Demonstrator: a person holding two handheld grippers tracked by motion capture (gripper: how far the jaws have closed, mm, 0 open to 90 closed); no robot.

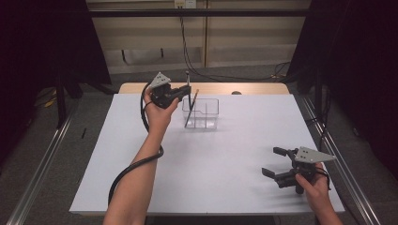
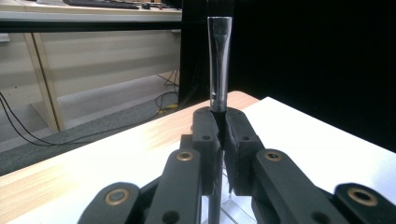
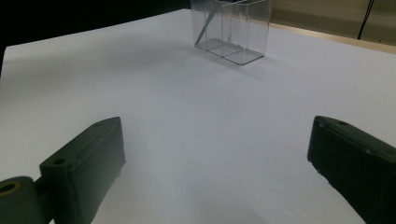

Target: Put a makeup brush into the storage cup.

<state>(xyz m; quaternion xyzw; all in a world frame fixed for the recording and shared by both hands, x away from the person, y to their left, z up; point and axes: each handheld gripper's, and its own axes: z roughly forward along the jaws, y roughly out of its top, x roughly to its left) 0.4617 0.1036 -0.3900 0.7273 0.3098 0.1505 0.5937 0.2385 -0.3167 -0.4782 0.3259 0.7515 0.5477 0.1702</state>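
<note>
Item 1: left gripper [image 1: 184, 92], jaws pinched on an upright dark pen [image 2: 218, 60], held above the clear organizer box [image 1: 201, 114] at the table's [image 1: 141, 187] far side, apparently so the pen drops straight in (a second pen [image 1: 191, 108] leans inside). Item 2: right gripper [image 1: 276, 161], jaws spread, parked near the right edge, well clear.

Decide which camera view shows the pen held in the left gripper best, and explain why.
The left gripper view: the pen stands upright, large and sharp, clamped between the left gripper's shut jaws. The high view shows the pen only as a thin dark line above the clear box. The right gripper view shows a thin stick in the box, too small to identify.
</note>
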